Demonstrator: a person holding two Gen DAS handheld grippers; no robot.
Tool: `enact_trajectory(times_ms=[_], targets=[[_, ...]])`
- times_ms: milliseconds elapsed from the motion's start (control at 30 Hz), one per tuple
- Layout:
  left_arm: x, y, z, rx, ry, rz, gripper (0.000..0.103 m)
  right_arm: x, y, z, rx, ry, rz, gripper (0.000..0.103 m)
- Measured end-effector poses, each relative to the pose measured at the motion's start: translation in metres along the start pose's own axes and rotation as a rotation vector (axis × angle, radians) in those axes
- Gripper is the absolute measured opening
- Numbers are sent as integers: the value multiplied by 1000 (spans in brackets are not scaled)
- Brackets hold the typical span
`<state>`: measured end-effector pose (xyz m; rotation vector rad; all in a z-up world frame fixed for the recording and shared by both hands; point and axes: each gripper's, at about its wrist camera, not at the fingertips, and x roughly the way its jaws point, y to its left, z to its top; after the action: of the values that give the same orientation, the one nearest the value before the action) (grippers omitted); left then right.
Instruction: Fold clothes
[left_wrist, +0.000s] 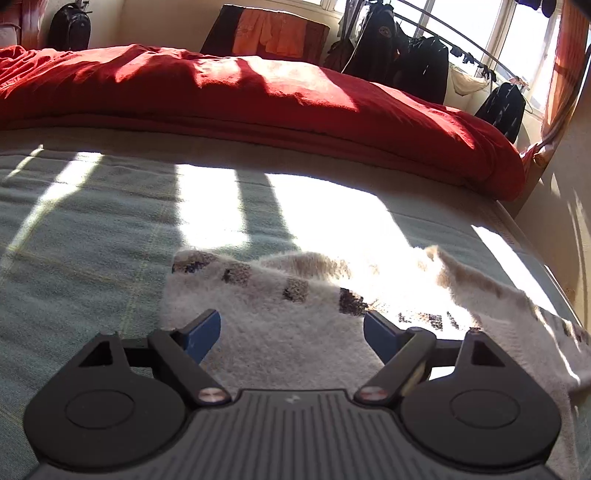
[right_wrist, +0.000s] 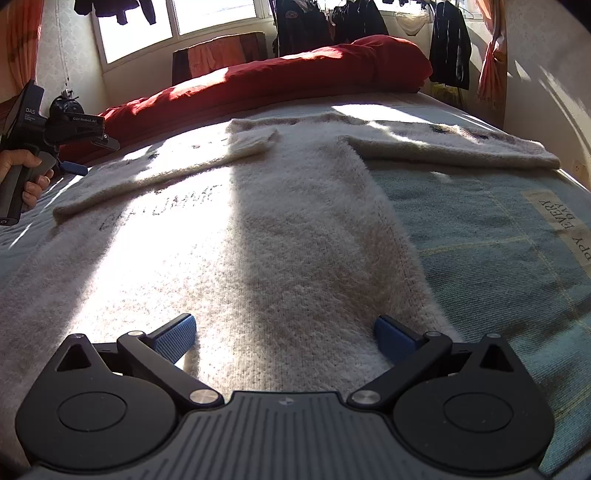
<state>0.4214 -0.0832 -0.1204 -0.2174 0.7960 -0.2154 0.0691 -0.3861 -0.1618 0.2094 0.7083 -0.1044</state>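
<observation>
- A cream fuzzy sweater (right_wrist: 295, 229) lies spread flat on the bed (right_wrist: 498, 240), over a pale green checked blanket, body toward the camera and both sleeves out sideways.
- One sleeve (right_wrist: 461, 147) stretches to the right near the bed's edge; the other (right_wrist: 147, 173) runs left, its cuff end folded back over the chest.
- Right tongs (right_wrist: 284, 339) are apart, pads hovering just above the sweater's hem, nothing between them.
- Left tongs (left_wrist: 291, 336) are also apart and empty, above a sleeve with dark square markings (left_wrist: 295, 290).
- In the right wrist view, the left tool sits at the far left, gripped by a hand (right_wrist: 26, 177), beside the left sleeve.
- A red duvet (left_wrist: 258, 99) is bunched across the far side of the bed.
- Dark clothes (left_wrist: 424, 62) hang by the window behind.
</observation>
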Motion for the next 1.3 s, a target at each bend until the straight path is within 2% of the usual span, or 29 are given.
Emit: enact_trajectory(times_ms=[133,333,467,533,800,967,1133,1300], targets=[[19,20,-1,-105,46,4,84,1,-1,1,3,4,6,103],[-6,4,-1,-53,57,52,84,1,-1,1,5,3,5,103],[-33,-14,-6,-25,82,13,84,1,0,1,2,1,2,103],[-44,-24,-16,13,93,2,85,1,0,0,0,-1,0,103],[-66,-38,-62,56,207,56,84,0,1,-1,-8,-10,-5,103],[-117,-64,-66,120,213,12,84,2,0,2,6,10,-9,103],[-165,-88,-64,155,188,-24,87,5,-1,6,30,35,-7,103],[-173,-96,-90,220,147,-29,88,4,1,3,6,22,-11,103]])
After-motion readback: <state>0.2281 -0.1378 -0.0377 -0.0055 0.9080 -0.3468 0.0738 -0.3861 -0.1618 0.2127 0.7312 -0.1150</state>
